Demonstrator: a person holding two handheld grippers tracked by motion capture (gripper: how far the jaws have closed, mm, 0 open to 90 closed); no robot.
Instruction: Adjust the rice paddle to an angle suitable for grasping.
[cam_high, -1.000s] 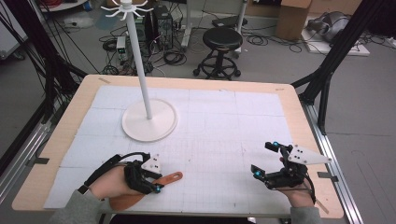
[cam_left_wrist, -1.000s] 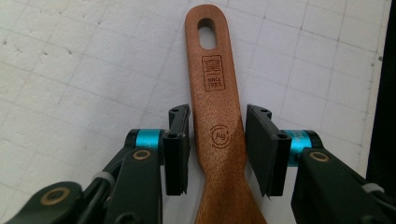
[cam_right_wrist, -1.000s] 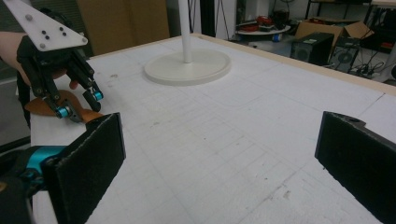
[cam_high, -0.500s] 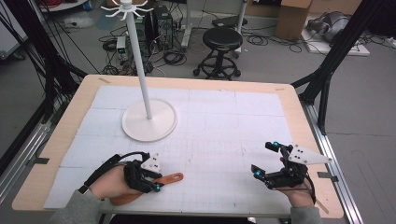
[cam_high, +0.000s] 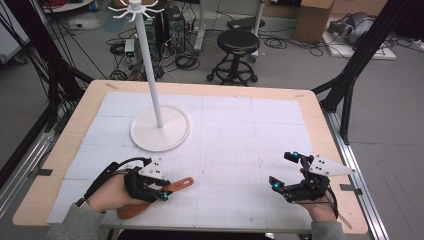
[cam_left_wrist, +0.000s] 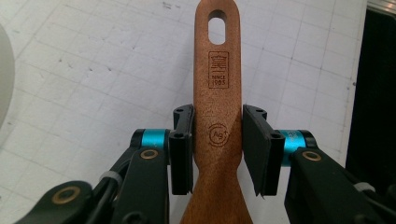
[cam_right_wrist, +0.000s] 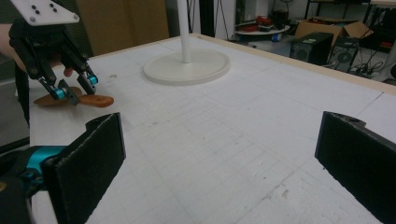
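Spatula (cam_left_wrist: 217, 121) flat on table mat (cam_high: 235, 135), handle between left gripper (cam_left_wrist: 217, 149) jaws; left pad touching, right pad just off, not clamped. No shift across last second. Right gripper (cam_high: 287, 172) jaws spread wide, empty, well apart. Hook stand (cam_high: 160, 129) beyond jaws, likely hanging target.

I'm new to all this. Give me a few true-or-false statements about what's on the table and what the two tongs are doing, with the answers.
1. The left tongs straddle the handle of a wooden spatula. True.
2. The spatula hangs from the white stand. False: it lies flat on the table, near the front edge.
3. The right tongs are wide open with nothing between them. True.
4. The right tongs grip the stand's pole. False: they are over bare table, apart from the stand.
5. The spatula's handle has a slot near its end. True.
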